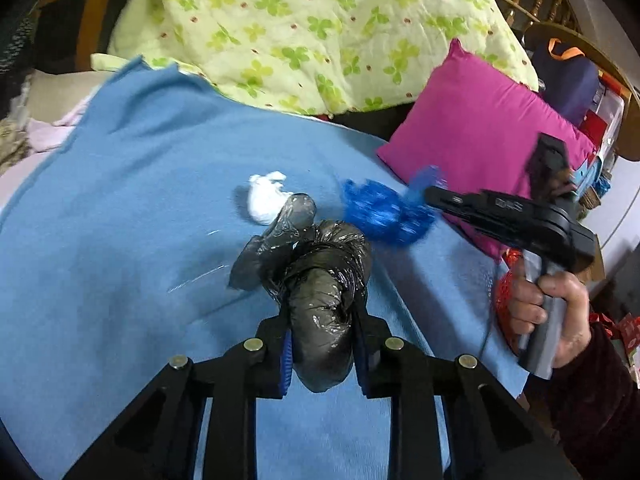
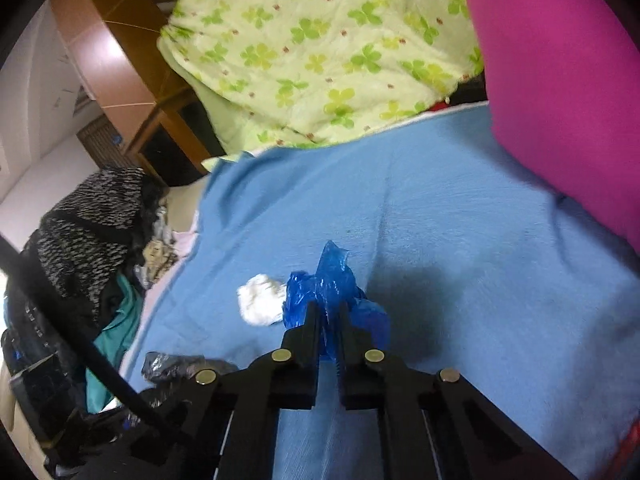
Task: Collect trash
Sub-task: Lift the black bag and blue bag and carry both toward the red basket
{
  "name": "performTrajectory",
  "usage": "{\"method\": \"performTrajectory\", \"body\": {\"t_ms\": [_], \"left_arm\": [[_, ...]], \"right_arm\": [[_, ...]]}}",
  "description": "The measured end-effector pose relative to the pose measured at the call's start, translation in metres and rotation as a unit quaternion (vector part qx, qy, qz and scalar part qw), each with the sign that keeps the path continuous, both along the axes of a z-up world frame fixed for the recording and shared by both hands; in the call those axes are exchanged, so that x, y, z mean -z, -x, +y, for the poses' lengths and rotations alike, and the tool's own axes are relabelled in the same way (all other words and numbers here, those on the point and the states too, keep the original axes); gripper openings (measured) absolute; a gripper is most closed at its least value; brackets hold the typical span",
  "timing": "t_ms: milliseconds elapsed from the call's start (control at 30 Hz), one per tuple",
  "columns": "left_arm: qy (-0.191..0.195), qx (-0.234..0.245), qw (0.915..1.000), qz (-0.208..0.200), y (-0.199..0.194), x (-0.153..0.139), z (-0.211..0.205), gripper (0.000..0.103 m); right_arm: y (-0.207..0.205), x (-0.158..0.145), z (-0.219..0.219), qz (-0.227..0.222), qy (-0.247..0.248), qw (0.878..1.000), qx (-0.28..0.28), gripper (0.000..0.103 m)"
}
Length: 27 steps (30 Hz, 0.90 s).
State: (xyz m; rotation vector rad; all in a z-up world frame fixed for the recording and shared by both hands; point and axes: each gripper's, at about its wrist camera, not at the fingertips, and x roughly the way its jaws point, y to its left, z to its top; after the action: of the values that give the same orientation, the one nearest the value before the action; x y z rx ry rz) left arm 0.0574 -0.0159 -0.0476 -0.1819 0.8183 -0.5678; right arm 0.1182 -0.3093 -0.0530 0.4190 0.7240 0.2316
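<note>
I have my left gripper jaws clamped on the crumpled black plastic bag and my right gripper jaws pinching the crinkled blue plastic bag so both come off the blue blanket, leaving the white paper wad at eleven o'clock of the black bag.

A crumpled black plastic bag sits between the fingers of the left gripper, above a blue fleece blanket. Just beyond it lies a crumpled white paper wad. To the right, the right gripper clamps a crumpled blue plastic bag, seemingly lifted off the blanket. Behind lie a clover-print quilt and, further right, a magenta square cushion.
</note>
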Motion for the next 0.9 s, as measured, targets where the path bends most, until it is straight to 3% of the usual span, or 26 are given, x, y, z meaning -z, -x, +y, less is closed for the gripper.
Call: {"method": "performTrajectory", "body": {"t_ms": [167, 400, 600, 700, 733, 767, 800, 900], "left_arm": [[-0.015, -0.014, 0.9998, -0.010, 0.031, -0.009, 0.012, 0.026], [-0.031, -0.017, 0.9991, -0.023, 0.062, -0.015, 0.021, 0.026], [-0.013, -0.006, 0.9996, -0.022, 0.080, -0.007, 0.031, 0.026], [-0.015, 0.000, 0.9997, -0.019, 0.082, 0.001, 0.032, 0.026], [-0.016, 0.001, 0.9997, -0.019, 0.083, 0.003, 0.032, 0.026], [-0.015, 0.001, 0.9998, -0.015, 0.081, 0.006, 0.033, 0.026], [-0.012, 0.001, 0.9999, -0.011, 0.079, 0.008, 0.034, 0.026], [-0.006, -0.001, 1.0000, 0.001, 0.072, 0.014, 0.033, 0.026]], "right_arm": [[0.042, -0.017, 0.008, 0.000, 0.020, 1.000, -0.014, 0.007], [0.103, -0.023, 0.019, -0.003, 0.003, 0.999, -0.034, 0.007], [0.124, -0.016, 0.009, 0.028, 0.037, 0.999, 0.007, 0.013], [0.114, -0.006, -0.002, 0.038, 0.051, 0.998, 0.022, 0.029], [0.109, -0.002, -0.006, 0.040, 0.050, 0.998, 0.028, 0.041], [0.103, 0.002, -0.010, 0.044, 0.048, 0.997, 0.033, 0.068], [0.098, 0.005, -0.014, 0.044, 0.044, 0.997, 0.042, 0.076], [0.079, 0.012, -0.020, 0.022, 0.044, 0.997, 0.059, 0.077]]}}
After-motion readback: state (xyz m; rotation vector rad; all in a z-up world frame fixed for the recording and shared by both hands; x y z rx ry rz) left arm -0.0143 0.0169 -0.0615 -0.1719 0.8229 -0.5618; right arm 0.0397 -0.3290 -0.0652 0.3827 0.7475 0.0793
